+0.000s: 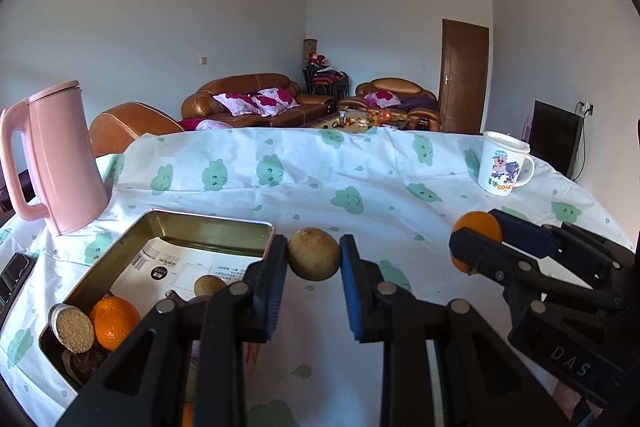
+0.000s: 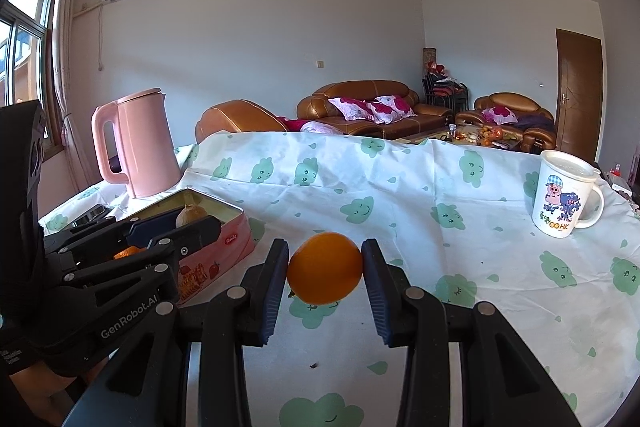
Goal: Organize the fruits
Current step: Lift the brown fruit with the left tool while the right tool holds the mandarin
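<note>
My left gripper is shut on a round brownish-green fruit and holds it just right of the open metal tin. The tin holds an orange, another brownish fruit, a round biscuit-like disc and a printed paper. My right gripper is shut on an orange above the cloud-print tablecloth; it also shows in the left wrist view. In the right wrist view the left gripper holds its fruit over the pink tin.
A pink kettle stands at the left behind the tin. A white cartoon mug stands at the far right of the table. A dark device lies at the left edge. Sofas and a door are beyond.
</note>
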Available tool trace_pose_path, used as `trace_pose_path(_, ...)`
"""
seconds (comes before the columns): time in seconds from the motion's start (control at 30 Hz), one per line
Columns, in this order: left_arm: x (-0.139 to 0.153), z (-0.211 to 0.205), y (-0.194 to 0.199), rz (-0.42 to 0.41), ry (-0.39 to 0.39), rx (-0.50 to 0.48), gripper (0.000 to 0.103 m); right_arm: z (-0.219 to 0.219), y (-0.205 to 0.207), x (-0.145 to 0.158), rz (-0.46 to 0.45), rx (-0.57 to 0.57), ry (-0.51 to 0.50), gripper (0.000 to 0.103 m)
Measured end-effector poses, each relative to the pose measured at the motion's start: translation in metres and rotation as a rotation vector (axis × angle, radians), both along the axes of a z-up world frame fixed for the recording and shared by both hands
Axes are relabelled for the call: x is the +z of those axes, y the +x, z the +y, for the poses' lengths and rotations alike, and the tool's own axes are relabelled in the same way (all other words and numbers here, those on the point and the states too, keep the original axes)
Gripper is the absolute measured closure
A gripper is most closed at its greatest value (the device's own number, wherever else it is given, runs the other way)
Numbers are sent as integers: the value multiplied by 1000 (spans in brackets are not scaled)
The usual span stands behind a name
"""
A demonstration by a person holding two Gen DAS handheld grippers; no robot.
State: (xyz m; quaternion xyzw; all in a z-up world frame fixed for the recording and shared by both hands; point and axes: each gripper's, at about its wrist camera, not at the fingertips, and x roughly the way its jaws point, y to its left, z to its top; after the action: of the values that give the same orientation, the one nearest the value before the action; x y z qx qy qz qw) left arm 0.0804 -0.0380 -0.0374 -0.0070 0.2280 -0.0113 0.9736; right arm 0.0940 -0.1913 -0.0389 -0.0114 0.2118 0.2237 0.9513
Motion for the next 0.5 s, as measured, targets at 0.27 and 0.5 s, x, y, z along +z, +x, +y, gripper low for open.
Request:
trace_pose_path(0.27, 5, 4, -9, -30, 8, 10, 75, 5, -4, 1, -9, 14, 4, 63)
trace_pose_path(0.5, 9, 17, -16, -35, 4, 28, 75, 13, -3, 1, -5, 32, 2, 63)
